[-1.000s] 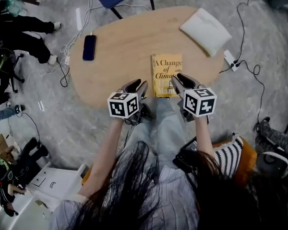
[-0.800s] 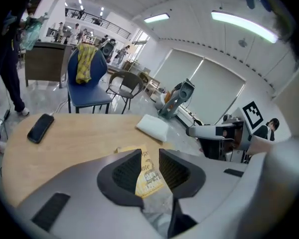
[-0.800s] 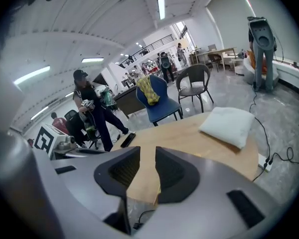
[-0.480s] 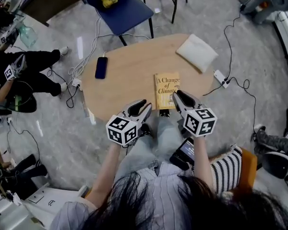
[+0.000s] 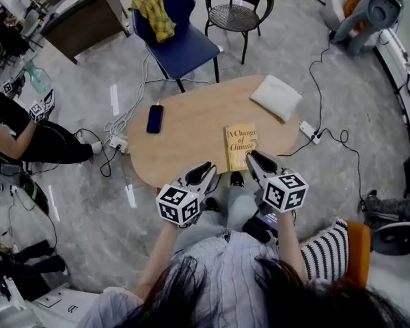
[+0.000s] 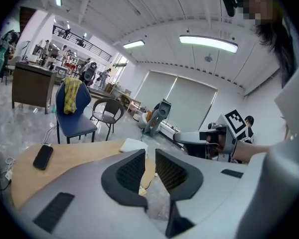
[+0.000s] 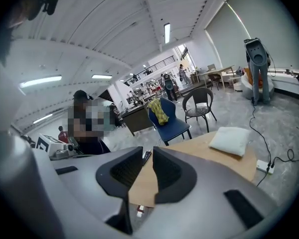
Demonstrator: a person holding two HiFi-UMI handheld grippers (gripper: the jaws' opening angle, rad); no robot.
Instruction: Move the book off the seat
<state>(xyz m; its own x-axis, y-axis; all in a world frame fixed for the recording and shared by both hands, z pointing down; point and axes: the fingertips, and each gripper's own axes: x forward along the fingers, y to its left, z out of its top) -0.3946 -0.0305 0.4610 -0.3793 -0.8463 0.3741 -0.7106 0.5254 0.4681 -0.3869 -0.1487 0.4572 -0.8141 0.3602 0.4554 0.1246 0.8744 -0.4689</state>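
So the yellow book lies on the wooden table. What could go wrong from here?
The yellow book lies close to the oval wooden table's near edge; a knock could push it off. Loose cables and a white power strip lie on the floor around the table; stepping away, the person may trip.

The yellow book lying on the desk carries the title "A Change of Climate" on its cover; the print beneath is too small to read. Cubes on the left gripper and right gripper bear black-and-white square code markers.
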